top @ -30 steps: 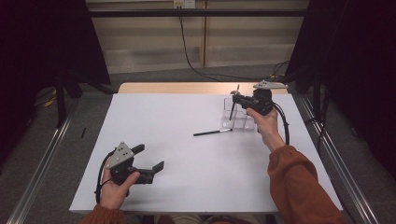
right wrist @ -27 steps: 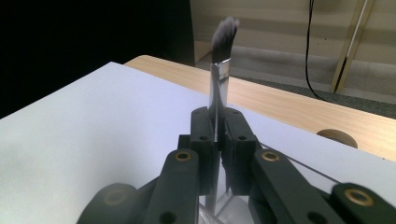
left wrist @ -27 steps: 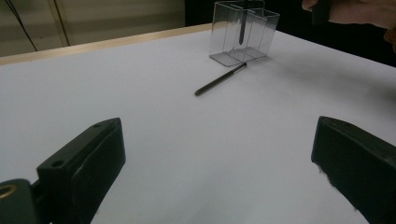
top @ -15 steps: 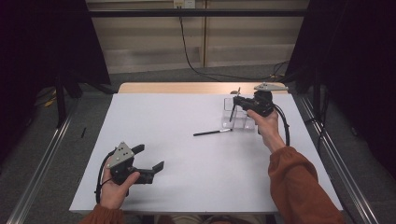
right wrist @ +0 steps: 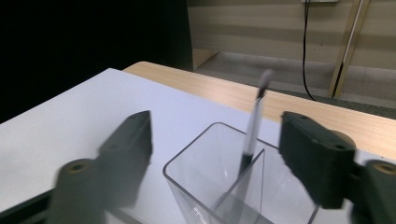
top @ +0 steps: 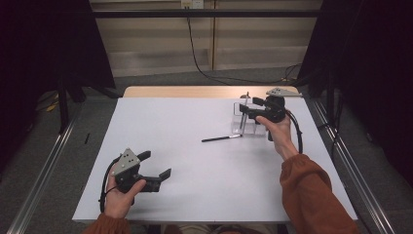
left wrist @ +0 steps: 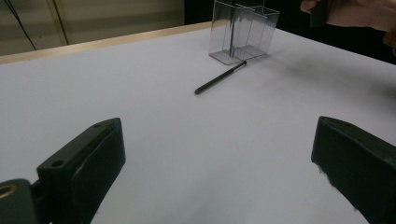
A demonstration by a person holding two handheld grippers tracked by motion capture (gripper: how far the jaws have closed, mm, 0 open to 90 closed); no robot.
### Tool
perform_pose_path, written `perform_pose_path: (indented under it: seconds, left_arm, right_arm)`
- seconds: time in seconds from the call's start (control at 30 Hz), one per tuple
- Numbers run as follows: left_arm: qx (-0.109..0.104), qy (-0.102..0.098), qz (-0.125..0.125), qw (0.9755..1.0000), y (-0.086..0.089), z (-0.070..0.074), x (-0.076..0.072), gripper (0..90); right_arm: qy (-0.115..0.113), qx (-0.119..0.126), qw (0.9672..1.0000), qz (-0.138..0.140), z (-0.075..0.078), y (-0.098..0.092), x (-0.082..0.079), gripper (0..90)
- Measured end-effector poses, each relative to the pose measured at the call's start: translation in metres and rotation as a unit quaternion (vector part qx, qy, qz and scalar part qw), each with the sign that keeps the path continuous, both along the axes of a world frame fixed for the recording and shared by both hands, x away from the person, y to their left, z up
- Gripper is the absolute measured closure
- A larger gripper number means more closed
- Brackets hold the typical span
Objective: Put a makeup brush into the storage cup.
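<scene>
Pen (right wrist: 252,126) upright in clear holder (right wrist: 196,161)

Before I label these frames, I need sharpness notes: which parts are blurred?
Right gripper view: the pen in the clear holder is smeared, and the right gripper jaws, just opening, blur too. Left gripper view: sharp. High view: evenly lit, dark surroundings.

Lab: black curtains (top: 44,44), rail-framed white table (top: 160,126).
</scene>
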State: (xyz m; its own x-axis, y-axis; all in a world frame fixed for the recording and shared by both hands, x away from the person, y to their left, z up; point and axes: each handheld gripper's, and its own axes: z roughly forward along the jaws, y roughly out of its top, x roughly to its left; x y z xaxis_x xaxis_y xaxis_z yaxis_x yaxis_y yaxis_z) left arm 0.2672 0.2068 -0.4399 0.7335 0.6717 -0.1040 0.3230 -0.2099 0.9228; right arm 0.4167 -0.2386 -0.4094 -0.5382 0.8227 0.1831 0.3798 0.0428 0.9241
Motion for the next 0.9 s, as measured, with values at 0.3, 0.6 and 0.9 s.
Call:
perform_pose_path:
  seconds: [0.3,0.6,0.9]
  left_arm:
    - [-0.005,-0.003,0.010,0.9999,0.002,0.000,0.001,2.8]
    - [-0.011,-0.007,0.016,0.9998,0.004,0.000,0.002,2.7]
    - [-0.024,-0.012,0.026,0.9993,0.005,-0.001,0.002,2.7]
  right_arm:
    - [-0.002,0.006,1.0000,0.002,-0.001,-0.005,-0.004,1.7]
    - [-0.008,0.010,0.9999,0.004,0.001,-0.012,-0.012,0.0]
    - [-0.012,-0.001,0.9999,0.001,0.001,-0.017,-0.028,0.2]
